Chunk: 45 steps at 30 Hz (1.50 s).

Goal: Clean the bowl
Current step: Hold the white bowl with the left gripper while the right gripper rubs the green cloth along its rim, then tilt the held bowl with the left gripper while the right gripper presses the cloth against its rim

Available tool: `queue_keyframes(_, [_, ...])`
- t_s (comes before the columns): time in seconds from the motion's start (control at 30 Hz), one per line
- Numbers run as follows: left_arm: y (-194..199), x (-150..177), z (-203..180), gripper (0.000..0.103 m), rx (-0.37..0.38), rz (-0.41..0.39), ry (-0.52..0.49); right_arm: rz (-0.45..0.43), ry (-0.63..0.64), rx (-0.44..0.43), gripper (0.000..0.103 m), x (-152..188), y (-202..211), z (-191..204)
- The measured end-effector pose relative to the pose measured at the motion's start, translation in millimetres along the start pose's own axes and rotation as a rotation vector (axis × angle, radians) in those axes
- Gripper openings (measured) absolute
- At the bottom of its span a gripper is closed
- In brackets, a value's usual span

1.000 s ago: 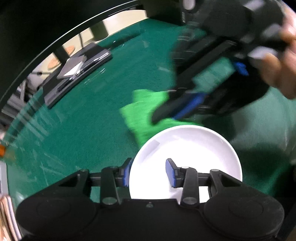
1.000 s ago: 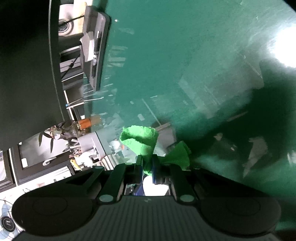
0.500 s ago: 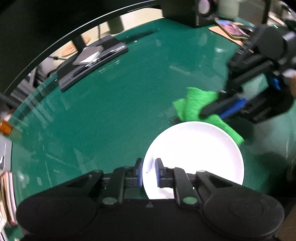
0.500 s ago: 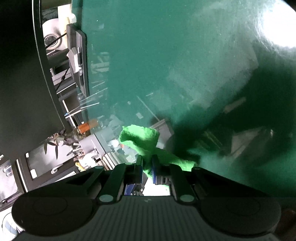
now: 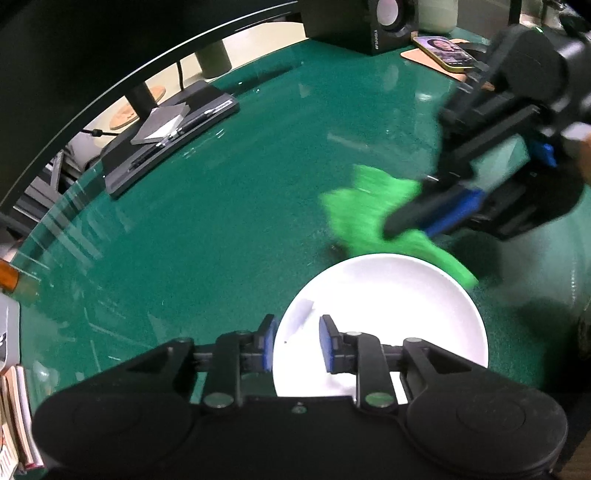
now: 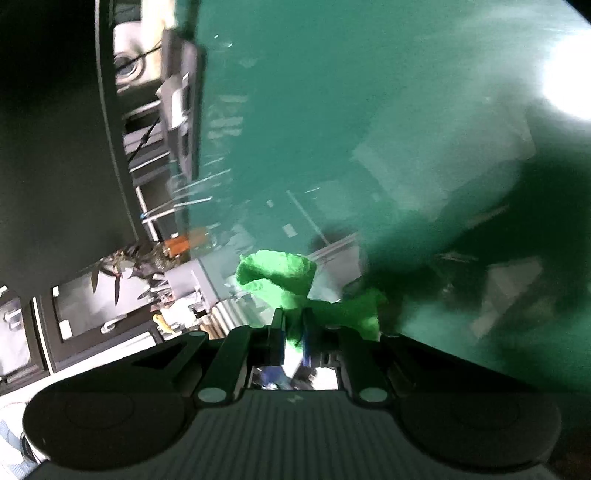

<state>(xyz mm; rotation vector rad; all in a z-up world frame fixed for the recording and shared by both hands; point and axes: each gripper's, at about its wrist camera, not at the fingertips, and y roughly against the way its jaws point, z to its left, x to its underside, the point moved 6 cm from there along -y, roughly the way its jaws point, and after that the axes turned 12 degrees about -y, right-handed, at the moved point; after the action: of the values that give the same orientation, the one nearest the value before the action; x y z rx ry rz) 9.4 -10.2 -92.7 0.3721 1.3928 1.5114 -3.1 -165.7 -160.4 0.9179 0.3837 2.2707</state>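
A white bowl (image 5: 388, 302) sits on the green desk mat (image 5: 207, 236), close in the left wrist view. My left gripper (image 5: 297, 341) straddles its near-left rim, one blue pad outside and one inside. The jaws are opening, and the inner pad stands apart from the rim. My right gripper (image 5: 391, 225) is shut on a bright green cloth (image 5: 362, 206), which hangs just beyond the bowl's far rim and drapes along its right side. In the right wrist view the cloth (image 6: 280, 273) bunches up out of the pinched jaws of the right gripper (image 6: 293, 325).
A black stand with pens and a grey card (image 5: 170, 133) lies at the far left under a curved monitor. A speaker (image 5: 384, 22) and a phone (image 5: 443, 51) sit at the back right. Books (image 5: 14, 417) stand at the left edge.
The left jaws narrowed onto the bowl's rim, then spread again. The right gripper carried the cloth from the bowl's far left to its far right side.
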Motion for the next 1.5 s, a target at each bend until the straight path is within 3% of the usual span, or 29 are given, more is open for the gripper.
queue_keyframes(0.1, [0, 1, -1, 0.025, -0.002, -0.007, -0.014, -0.034, -0.020, 0.000, 0.011, 1, -1, -5])
queue_keyframes(0.33, [-1, 2, -1, 0.025, 0.007, -0.024, -0.017, -0.057, 0.053, -0.001, 0.010, 3, -48, 22])
queue_keyframes(0.6, [-1, 2, -2, 0.029, 0.026, -0.035, -0.023, -0.063, -0.016, 0.019, 0.010, -5, 0, -13])
queue_keyframes(0.97, [-2, 1, -3, 0.033, 0.021, -0.016, -0.007, -0.051, 0.050, 0.032, 0.011, -7, -38, 12])
queue_keyframes(1.2, [-3, 1, -5, 0.035, 0.018, -0.005, -0.013, -0.049, -0.012, 0.024, 0.011, -5, 1, -16])
queue_keyframes(1.3, [-5, 2, -6, 0.037, 0.012, 0.005, -0.014, -0.055, -0.009, 0.027, 0.011, -6, -3, -15])
queue_keyframes(1.43, [-3, 5, -2, 0.034, 0.005, 0.008, 0.067, -0.054, 0.016, 0.031, 0.011, -12, -24, -2])
queue_keyframes(1.5, [1, 7, 7, 0.033, 0.008, 0.009, 0.163, -0.034, -0.001, 0.026, 0.011, -16, -34, 3])
